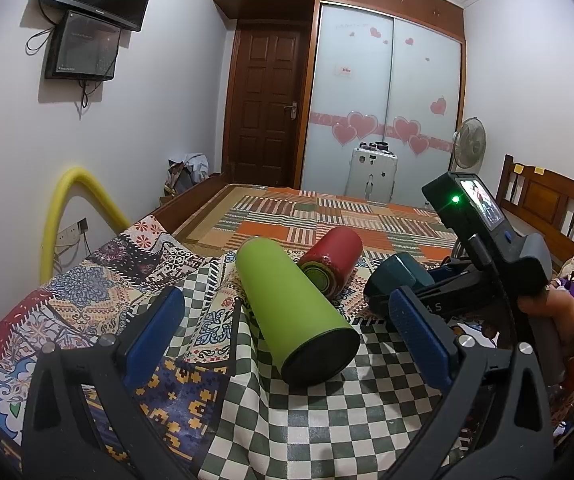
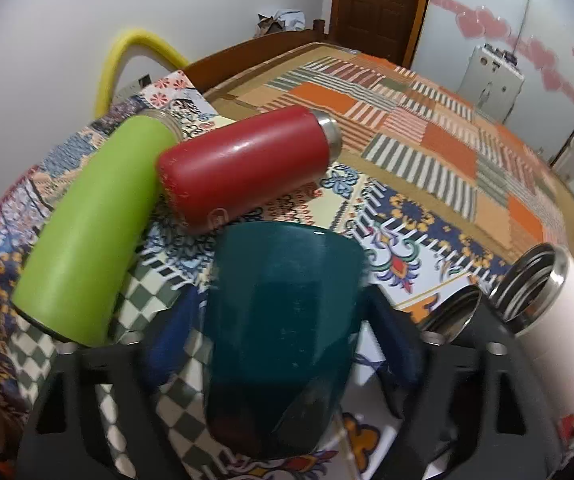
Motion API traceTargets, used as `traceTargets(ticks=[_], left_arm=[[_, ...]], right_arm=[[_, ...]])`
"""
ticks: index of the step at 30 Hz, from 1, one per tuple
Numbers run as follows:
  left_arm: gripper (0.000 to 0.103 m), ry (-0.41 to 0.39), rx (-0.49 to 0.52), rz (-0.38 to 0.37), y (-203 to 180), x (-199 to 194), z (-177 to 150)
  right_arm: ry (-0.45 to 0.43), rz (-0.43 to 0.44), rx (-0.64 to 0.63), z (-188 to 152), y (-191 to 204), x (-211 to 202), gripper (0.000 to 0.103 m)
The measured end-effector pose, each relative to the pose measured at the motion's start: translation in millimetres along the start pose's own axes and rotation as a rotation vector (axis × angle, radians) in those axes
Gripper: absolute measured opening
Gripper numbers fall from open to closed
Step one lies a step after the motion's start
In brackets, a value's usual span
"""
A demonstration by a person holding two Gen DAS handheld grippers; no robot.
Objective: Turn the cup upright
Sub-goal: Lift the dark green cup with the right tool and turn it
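The right gripper (image 2: 279, 344) has its two blue pads (image 2: 167, 344) pressed on the sides of a dark teal cup (image 2: 283, 320). The cup is held up off the bed, and its closed bottom end points away from the camera. From the left wrist view, the same cup (image 1: 401, 280) sits at the tip of the right gripper (image 1: 391, 296), on the right side of the bed, near the red bottle.

The left gripper (image 1: 287, 332) is open wide. Its blue pads (image 1: 155, 332) hold nothing. A green bottle (image 1: 295, 312) lies on its side between them, a little farther out, not touching them.

A red bottle (image 1: 333, 266) lies on its side just behind the green one, touching it. Both rest on a patterned blanket (image 1: 99, 292) with a checked cloth (image 1: 327, 420) on the near part.

To the right of the cup, two open shiny metal cups (image 2: 527, 292) stand side by side.
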State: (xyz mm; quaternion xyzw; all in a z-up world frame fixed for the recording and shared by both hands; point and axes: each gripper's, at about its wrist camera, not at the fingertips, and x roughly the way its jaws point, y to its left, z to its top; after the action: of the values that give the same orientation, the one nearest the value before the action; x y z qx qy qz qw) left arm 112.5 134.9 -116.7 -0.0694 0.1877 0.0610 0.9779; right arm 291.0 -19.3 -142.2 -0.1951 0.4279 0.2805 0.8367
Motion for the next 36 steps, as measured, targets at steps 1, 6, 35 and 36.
traceTargets(ticks=[1,6,35,36], left_arm=[[0.103,-0.001,0.001,0.000,0,0,0],[0.103,-0.012,0.010,0.004,-2,-2,1],[0.103,-0.064,0.088,-0.039,-59,-56,17],[0.103,-0.064,0.092,-0.043,-62,-58,17]], right_arm=[[0.000,0.002,0.000,0,-1,0,0.073],[-0.012,0.018,-0.013,-4,0,-7,0.073],[-0.159,0.047,0.033,-83,-20,-115,0.072],[-0.157,0.045,0.031,-88,-20,-116,0.072]])
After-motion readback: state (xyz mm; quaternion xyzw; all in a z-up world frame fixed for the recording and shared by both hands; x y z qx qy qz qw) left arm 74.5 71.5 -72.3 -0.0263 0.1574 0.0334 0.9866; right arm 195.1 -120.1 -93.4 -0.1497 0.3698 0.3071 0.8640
